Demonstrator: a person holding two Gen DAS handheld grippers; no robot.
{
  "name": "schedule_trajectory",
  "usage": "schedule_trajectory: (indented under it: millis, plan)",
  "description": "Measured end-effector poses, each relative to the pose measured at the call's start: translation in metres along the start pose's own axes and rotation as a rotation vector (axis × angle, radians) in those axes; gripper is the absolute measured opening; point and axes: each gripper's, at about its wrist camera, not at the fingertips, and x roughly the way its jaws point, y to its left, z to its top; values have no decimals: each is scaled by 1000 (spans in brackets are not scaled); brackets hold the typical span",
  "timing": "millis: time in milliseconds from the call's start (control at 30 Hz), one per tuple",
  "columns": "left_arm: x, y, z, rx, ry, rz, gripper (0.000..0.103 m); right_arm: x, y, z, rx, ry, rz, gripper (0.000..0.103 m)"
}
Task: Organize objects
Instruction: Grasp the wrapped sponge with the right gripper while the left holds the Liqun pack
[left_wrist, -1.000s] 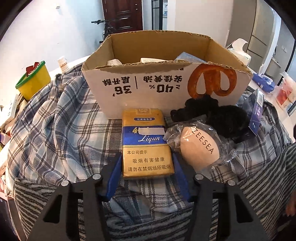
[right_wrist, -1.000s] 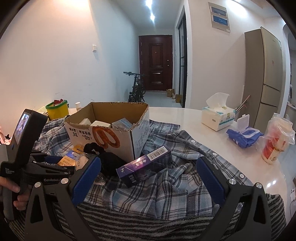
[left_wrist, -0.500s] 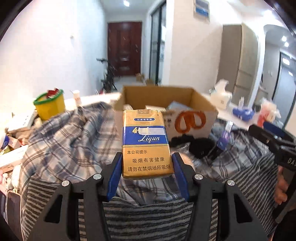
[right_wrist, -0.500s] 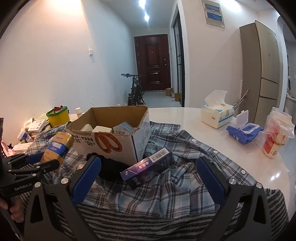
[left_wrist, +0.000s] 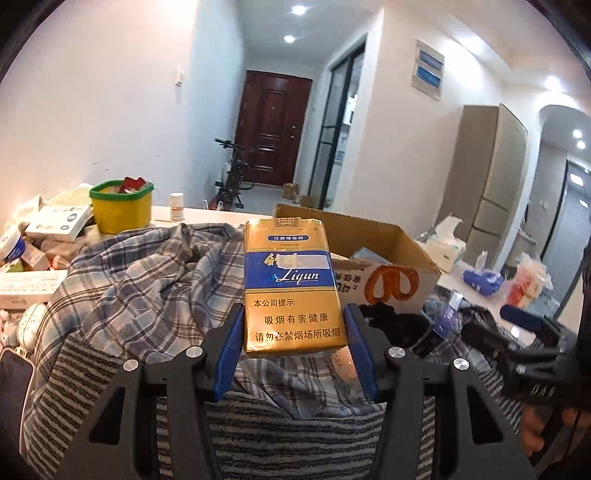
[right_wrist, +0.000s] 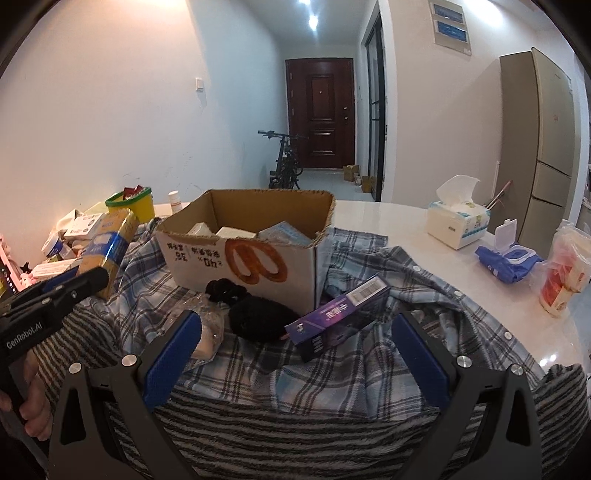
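Since a second ago, the left tool (left_wrist: 291, 339) has been lifting the gold and blue cigarette pack (left_wrist: 291, 284) off the plaid shirt (left_wrist: 147, 280); it is now gripping the pack's lower end in the air, left of the cardboard box (right_wrist: 251, 254). The right tool (right_wrist: 295, 350) is hovering wide open and empty above the purple box (right_wrist: 340, 314). Gripped only low down, the pack risks tipping out before reaching the box.

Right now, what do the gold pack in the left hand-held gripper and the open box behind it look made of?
Gold pack: seems a soft paper pack under clear glossy film; highlights and slightly crumpled edges suggest that. Open box: brown corrugated cardboard, matte, with a ragged torn rim and a white printed front. Left hand-held gripper: blue pads, probably rubbery, pressing on the pack's sides.
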Motion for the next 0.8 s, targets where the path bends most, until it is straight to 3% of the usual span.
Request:
schedule_trajectory:
  millis: [333, 700, 800]
  plan:
    - [-1, 2, -2, -6, -7, 4, 56, 20, 33, -5, -17, 64, 74, 102]
    - [-2, -1, -4, 6, -17, 3, 56, 48, 60, -11, -62, 157, 111, 90]
    - [-2, -1, -3, 3, -15, 1, 56, 57, 65, -13, -62, 189, 122, 79]
